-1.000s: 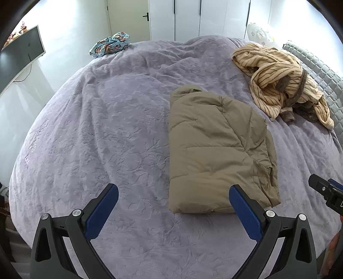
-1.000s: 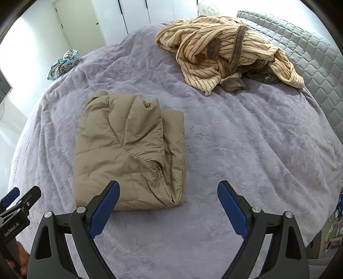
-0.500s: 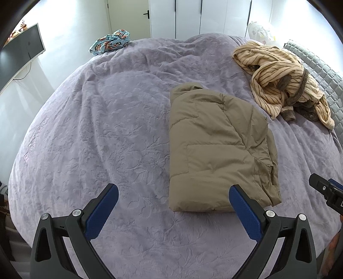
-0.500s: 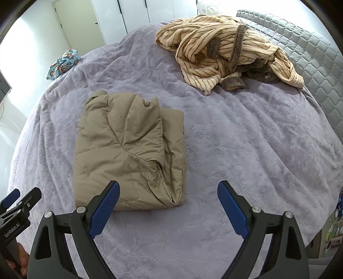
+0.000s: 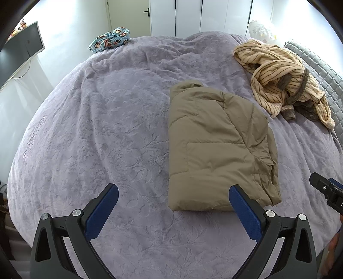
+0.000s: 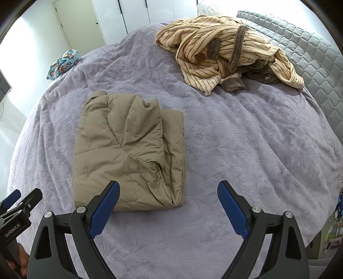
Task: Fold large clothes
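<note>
A khaki puffer jacket (image 5: 218,148) (image 6: 128,150) lies folded into a rectangle on the purple bedspread (image 5: 107,128) (image 6: 246,139). My left gripper (image 5: 173,199) hovers open just short of the jacket's near edge, with nothing between its blue pads. My right gripper (image 6: 168,196) is open too, above the jacket's near right corner, holding nothing. Each gripper shows at the edge of the other's view. A crumpled striped beige robe (image 5: 283,79) (image 6: 225,49) lies in a heap at the far right of the bed.
A blue patterned garment (image 5: 110,38) (image 6: 63,63) sits bunched at the far left corner of the bed. A grey quilted headboard (image 6: 317,55) runs along the right side. White wardrobe doors (image 5: 203,15) stand behind the bed. A monitor (image 5: 21,49) is at the left.
Both grippers have stayed open and nearly still; the left wrist view has crept slightly downward. The jacket has not moved.
</note>
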`<state>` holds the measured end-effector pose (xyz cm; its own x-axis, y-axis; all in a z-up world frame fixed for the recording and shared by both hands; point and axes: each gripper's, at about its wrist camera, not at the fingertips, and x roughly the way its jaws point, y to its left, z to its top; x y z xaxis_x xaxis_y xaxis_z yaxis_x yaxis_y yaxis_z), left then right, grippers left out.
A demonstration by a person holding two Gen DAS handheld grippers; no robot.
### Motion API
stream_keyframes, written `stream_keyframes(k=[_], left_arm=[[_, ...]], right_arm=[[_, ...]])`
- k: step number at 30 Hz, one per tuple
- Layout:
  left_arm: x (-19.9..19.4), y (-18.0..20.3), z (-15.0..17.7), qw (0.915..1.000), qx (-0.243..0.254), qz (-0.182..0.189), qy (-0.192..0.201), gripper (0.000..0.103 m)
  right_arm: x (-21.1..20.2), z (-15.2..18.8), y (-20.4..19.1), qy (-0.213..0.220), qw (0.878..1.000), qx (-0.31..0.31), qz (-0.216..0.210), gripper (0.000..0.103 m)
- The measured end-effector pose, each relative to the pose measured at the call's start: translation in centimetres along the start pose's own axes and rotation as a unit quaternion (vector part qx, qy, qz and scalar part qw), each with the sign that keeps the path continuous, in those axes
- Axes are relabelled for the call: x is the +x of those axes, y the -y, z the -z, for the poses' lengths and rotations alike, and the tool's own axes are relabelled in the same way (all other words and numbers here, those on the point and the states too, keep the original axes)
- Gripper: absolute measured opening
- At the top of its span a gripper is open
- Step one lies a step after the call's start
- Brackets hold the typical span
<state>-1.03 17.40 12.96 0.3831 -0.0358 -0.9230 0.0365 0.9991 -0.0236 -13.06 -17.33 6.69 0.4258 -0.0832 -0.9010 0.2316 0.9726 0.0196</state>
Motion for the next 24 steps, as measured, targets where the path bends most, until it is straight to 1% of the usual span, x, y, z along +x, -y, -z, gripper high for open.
stream_keyframes(k=[24], left_arm=[[0.04,-0.05,-0.12,1.0,0.0,0.001,0.0,0.103]], right_arm=[[-0.06,0.0,-0.17,0.0,1.0,0.001,0.001,0.094]])
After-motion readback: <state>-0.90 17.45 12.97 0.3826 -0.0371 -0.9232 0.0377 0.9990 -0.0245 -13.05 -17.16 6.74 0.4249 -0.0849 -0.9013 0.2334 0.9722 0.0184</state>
